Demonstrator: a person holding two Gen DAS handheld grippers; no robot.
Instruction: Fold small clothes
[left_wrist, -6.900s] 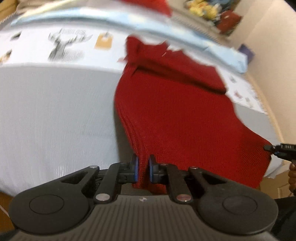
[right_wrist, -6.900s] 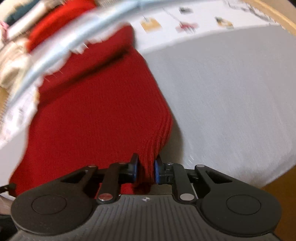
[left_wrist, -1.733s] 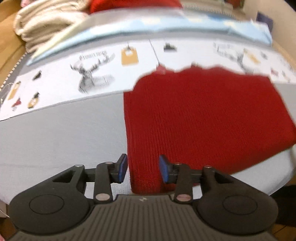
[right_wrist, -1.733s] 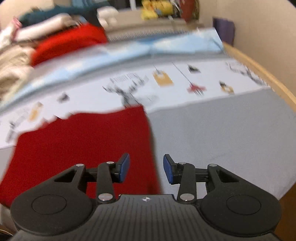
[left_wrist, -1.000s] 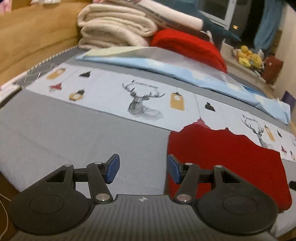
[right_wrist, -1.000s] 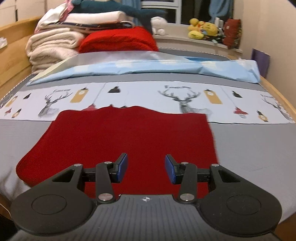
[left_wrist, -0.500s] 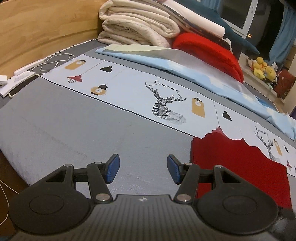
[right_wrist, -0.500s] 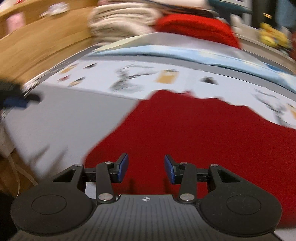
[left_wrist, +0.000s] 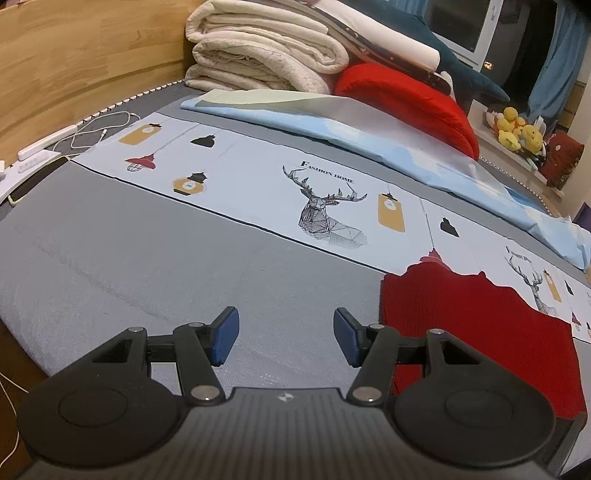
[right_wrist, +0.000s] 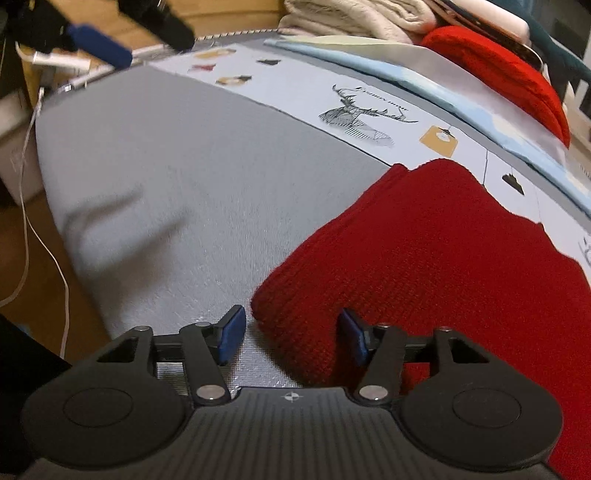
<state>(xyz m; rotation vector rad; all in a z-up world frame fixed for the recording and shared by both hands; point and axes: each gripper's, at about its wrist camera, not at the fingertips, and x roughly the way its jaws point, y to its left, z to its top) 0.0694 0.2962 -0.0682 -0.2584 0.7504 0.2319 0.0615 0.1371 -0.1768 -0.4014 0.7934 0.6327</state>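
A red knitted garment (left_wrist: 476, 332) lies folded flat on the grey bed cover, at the right of the left wrist view. My left gripper (left_wrist: 286, 338) is open and empty above bare grey cover, to the left of the garment. In the right wrist view the garment (right_wrist: 443, 258) fills the right half. My right gripper (right_wrist: 291, 338) is open, with the garment's near left corner lying between its blue pads (right_wrist: 232, 332). The left gripper's blue-tipped fingers show blurred at the top left of the right wrist view (right_wrist: 99, 42).
The bed cover (left_wrist: 147, 240) has a white printed band with deer and lamps (left_wrist: 325, 210). Folded cream blankets (left_wrist: 258, 48), a red pillow (left_wrist: 406, 99) and a light blue sheet (left_wrist: 369, 136) lie at the back. White cables (left_wrist: 92, 129) run along the wooden bed edge at left.
Both grippers had released the folded garment and opened. The left gripper has swung further left, away from it. The right gripper has moved in low toward its left corner.
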